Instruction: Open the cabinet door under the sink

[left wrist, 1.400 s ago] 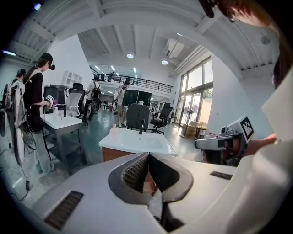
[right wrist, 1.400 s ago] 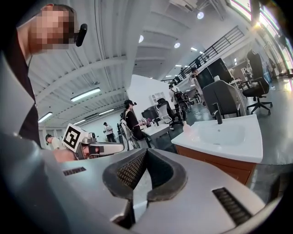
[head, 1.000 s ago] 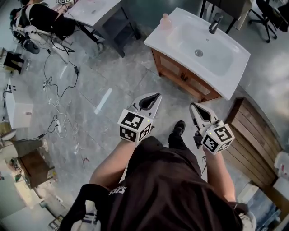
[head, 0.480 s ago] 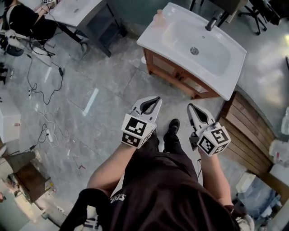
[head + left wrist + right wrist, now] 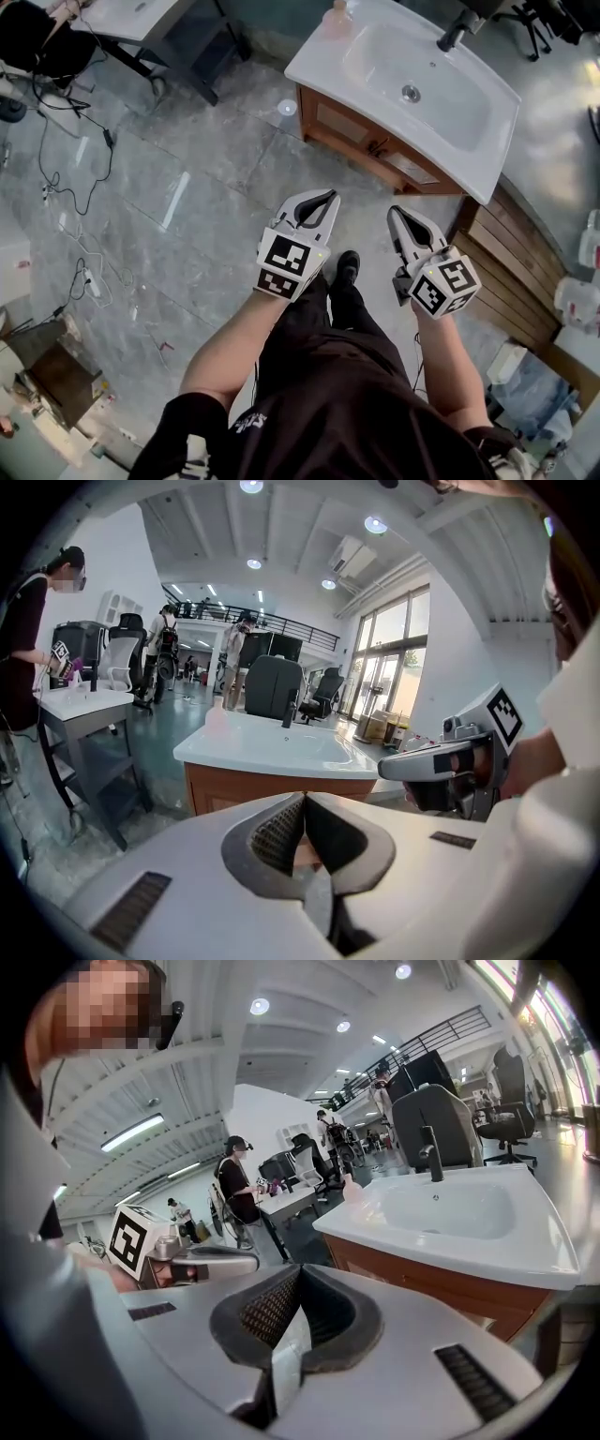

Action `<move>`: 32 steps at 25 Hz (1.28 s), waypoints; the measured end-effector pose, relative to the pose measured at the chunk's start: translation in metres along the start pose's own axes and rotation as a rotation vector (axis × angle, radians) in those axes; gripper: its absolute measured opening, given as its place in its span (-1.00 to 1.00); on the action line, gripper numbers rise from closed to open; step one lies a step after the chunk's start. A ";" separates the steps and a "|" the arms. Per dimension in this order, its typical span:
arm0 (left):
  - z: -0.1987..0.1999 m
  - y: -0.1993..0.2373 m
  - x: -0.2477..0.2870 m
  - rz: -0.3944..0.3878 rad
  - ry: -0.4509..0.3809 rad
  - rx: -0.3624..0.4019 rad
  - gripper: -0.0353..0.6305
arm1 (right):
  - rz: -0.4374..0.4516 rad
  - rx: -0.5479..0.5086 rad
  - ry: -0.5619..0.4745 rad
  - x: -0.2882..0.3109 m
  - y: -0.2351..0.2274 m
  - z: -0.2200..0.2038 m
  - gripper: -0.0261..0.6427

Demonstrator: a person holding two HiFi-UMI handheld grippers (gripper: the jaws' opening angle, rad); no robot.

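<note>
Wooden cabinet (image 5: 356,136) higher in head view than before, left gripper (image 5: 330,195), right gripper (image 5: 392,212) both closed, empty

Bare floor (image 5: 225,159) open up to cabinet (image 5: 356,139) front; slatted wooden panel (image 5: 520,272) crowds right side; table (image 5: 131,14) well left.

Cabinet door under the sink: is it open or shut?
Shut. The cabinet door lies flush with the wooden front, with no gap showing.

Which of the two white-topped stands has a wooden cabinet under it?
The sink at upper right, with the dark tap, has the wooden cabinet below. The other stand, upper left, has dark legs.
</note>
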State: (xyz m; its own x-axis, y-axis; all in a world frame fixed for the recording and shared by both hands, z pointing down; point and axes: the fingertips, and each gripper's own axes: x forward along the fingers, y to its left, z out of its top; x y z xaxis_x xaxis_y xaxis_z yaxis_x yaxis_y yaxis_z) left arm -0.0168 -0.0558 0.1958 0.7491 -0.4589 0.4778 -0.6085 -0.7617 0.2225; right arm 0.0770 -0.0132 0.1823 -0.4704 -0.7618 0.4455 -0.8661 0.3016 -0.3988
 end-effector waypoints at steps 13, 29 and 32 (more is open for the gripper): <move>-0.113 0.041 0.141 -0.005 0.064 -0.015 -0.84 | 0.042 0.064 -0.034 0.112 -0.112 -0.109 -0.88; -0.212 0.071 0.274 -0.057 0.044 0.013 -0.84 | 0.013 -0.014 -0.004 0.154 -0.211 -0.213 -0.88; -0.221 0.074 0.291 -0.069 0.047 0.035 -0.83 | 0.014 0.006 0.001 0.156 -0.216 -0.225 -0.88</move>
State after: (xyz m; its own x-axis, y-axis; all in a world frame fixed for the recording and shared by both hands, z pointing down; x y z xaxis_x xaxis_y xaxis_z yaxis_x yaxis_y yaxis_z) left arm 0.0977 -0.1449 0.5388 0.7752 -0.3837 0.5018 -0.5460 -0.8065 0.2269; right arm 0.1524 -0.0676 0.5183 -0.4823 -0.7572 0.4406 -0.8586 0.3087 -0.4093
